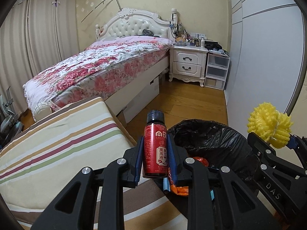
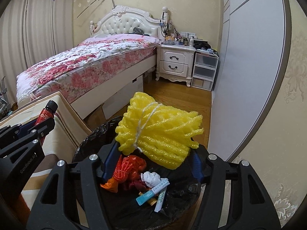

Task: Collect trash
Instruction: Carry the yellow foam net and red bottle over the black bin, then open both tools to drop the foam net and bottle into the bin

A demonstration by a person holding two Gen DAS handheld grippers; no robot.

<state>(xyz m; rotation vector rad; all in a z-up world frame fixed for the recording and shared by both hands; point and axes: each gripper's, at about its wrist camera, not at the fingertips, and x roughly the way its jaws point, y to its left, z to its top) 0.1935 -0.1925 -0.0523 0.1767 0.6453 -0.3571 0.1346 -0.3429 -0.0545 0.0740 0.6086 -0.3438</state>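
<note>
Left gripper [image 1: 155,153]: matte black plastic linkage arms with triangular cutouts, round silver screws at pivots, blue pads on inner faces of fingers [image 1: 139,153]. Right gripper [image 2: 151,161]: same black build, silver screws, blue pads. White lettering on side arms: "DAS", "GenRobot.AI".

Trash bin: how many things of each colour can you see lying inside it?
Orange: 2, net, wrapper
Dark red: 1, crumpled piece
White: 2, paper wad, packet
Blue: 1, packet
Total: 6 in the trash bin
</note>
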